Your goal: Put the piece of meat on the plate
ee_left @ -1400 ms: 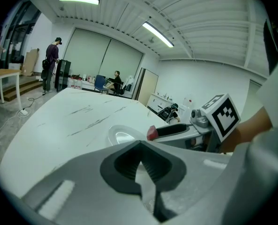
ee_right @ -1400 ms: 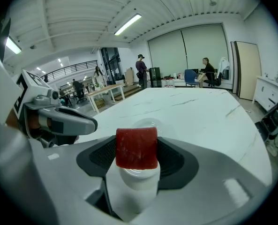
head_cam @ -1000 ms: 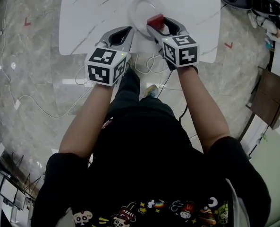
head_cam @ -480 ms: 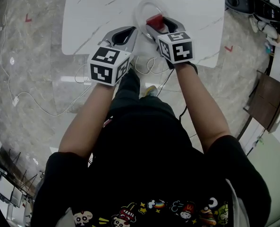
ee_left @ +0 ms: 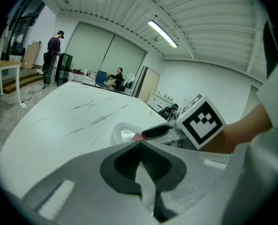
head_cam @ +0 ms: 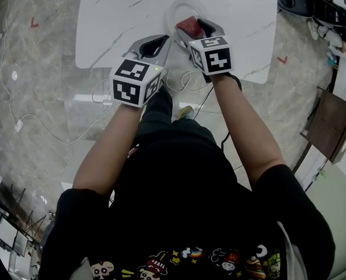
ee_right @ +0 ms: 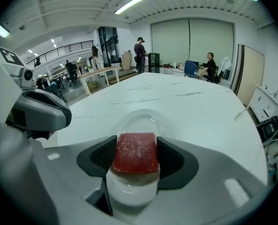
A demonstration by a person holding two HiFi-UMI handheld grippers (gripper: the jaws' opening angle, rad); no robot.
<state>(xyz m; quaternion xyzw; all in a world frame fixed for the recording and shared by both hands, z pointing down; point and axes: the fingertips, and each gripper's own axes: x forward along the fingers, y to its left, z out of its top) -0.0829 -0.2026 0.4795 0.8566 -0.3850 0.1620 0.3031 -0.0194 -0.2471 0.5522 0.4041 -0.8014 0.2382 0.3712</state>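
**Red piece of meat (ee_right: 134,153) above the plate (ee_right: 169,123), not yet set down**

The right gripper (ee_right: 135,159) clamps it between both jaws, just over the white plate on the table (head_cam: 120,16). By my judgement, only lowering and letting go are left. The left gripper (ee_left: 139,165) is closed and empty.

Bright, even light pours down from the ceiling strip lights (ee_left: 163,33). White glare streaks the polished floor (head_cam: 56,98). Both gripper views bulge fisheye, corners black, close foreground soft.
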